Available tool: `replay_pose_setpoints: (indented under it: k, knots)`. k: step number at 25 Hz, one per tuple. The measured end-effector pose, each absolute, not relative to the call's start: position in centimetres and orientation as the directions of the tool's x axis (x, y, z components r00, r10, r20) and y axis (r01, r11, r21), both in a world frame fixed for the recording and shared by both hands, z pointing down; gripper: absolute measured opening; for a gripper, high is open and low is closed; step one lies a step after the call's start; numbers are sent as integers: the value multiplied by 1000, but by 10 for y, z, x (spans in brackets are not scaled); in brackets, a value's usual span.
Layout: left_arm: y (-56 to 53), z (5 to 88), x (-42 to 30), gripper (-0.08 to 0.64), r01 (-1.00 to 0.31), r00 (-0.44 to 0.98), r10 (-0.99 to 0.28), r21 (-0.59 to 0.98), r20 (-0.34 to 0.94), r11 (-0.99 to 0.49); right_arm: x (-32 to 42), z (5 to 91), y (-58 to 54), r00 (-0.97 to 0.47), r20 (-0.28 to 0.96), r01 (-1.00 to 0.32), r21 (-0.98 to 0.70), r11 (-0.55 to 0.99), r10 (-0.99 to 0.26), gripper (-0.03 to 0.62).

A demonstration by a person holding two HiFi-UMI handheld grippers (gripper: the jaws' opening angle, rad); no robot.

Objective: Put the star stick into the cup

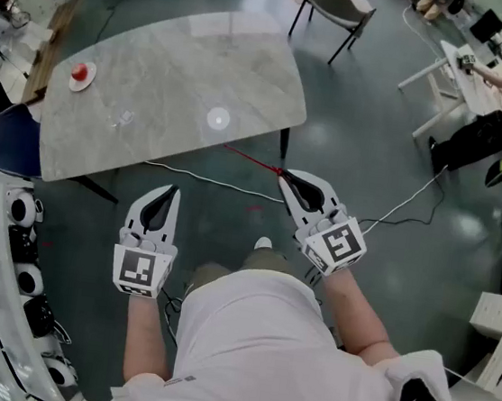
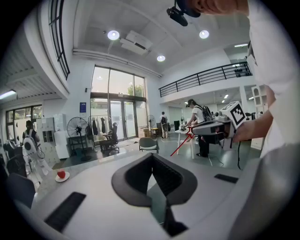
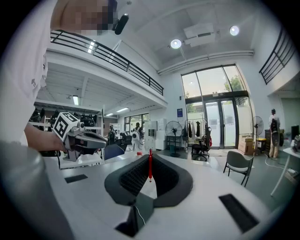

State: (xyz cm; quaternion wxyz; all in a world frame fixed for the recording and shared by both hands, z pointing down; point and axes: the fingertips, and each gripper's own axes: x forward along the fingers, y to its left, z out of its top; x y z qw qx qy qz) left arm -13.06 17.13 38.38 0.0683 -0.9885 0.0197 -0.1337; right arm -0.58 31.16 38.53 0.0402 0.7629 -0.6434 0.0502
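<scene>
Right gripper: clenched on the red star stick, held just off the marble table's near edge.
Left gripper: jaws pressed together, empty.
Cup: clear, faint, on the table.

Both bare forearms reach forward from short white sleeves, the left forearm straight ahead and the right forearm slanting inward. Each hand carries a white plastic two-jaw gripper with dark pads and a black-and-white marker cube at the wrist end. The left gripper points ahead, its jaws closed tip to tip with nothing between them. The right gripper sits farther forward, angled toward the left and well apart from the other, jaws pressed onto a thin red stick that juts beyond the tips
</scene>
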Motion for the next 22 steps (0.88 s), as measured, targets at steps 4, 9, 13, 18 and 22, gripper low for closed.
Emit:
replay_pose_setpoints:
  k: [4, 9, 13, 18, 22]
  knots:
    - [204, 383, -97, 2, -24, 955, -78, -185, 287, -982, 21, 388, 335, 132, 129, -991, 5, -133, -983, 26]
    - [229, 390, -68, 2, -34, 939, -107, -222, 327, -974, 49, 389, 350, 106, 90, -994, 12, -106, -990, 26]
    - [239, 397, -48, 2, -40, 927, -120, -223, 354, -974, 70, 397, 357, 97, 84, -995, -4, -98, -992, 26]
    - [232, 408, -29, 2, -41, 921, -120, -215, 370, -976, 90, 410, 349, 92, 103, -995, -13, -94, -990, 26]
    - [206, 416, -10, 2, -44, 921, -120, -208, 370, -977, 110, 418, 327, 103, 122, -995, 2, -104, -987, 26]
